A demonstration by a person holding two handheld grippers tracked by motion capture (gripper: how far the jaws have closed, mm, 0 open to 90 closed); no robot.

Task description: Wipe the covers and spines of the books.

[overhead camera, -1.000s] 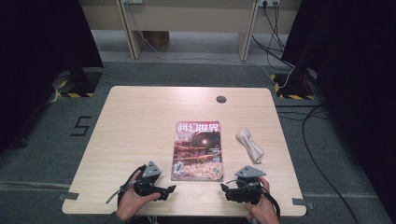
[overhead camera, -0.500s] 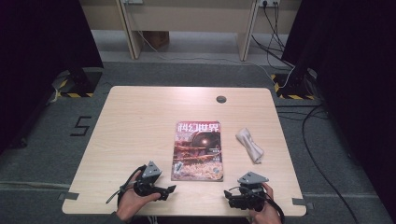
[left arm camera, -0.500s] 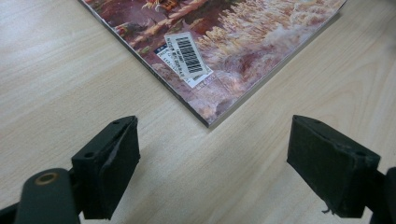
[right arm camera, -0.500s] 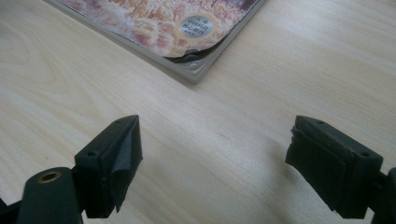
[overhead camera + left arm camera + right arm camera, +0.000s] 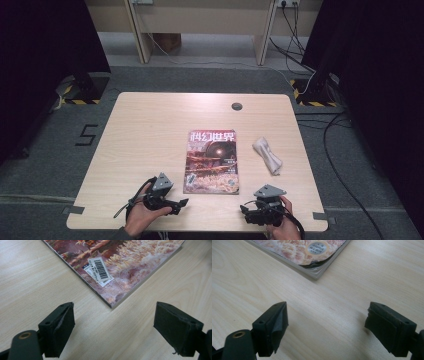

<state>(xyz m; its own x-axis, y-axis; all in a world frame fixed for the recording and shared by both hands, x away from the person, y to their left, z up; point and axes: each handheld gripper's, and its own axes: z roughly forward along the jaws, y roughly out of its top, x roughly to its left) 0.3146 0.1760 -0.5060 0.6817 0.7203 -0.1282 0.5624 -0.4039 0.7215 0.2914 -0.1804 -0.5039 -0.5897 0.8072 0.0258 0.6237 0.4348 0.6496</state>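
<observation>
We find the magazine [image 5: 212, 161] lying flat and closed, cover up, near the middle of the surface [image 5: 150, 130], its near edge towards the person. The left hand-held gripper [image 5: 181, 203] rests low just beside the near left corner, jaws spread wide and holding nothing; its own view puts that corner, with the barcode label [image 5: 99, 269], ahead between the jaws and apart from both. The right hand-held gripper [image 5: 245, 208] sits near the near right corner, likewise released and empty; its view shows that corner [image 5: 317, 273], slightly curled, farther off and not yet framed. A crumpled white cloth [image 5: 267, 155] lies to the right of the magazine, well apart from both hand-held grippers. We judge the step in hand to be the approach, with no contact made. The next move, in our judgement, calls for one jaw to slide under a corner or the cover edge while the other comes down on top; the thin, flat edge leaves little purchase, so a low, shallow entry is required
</observation>
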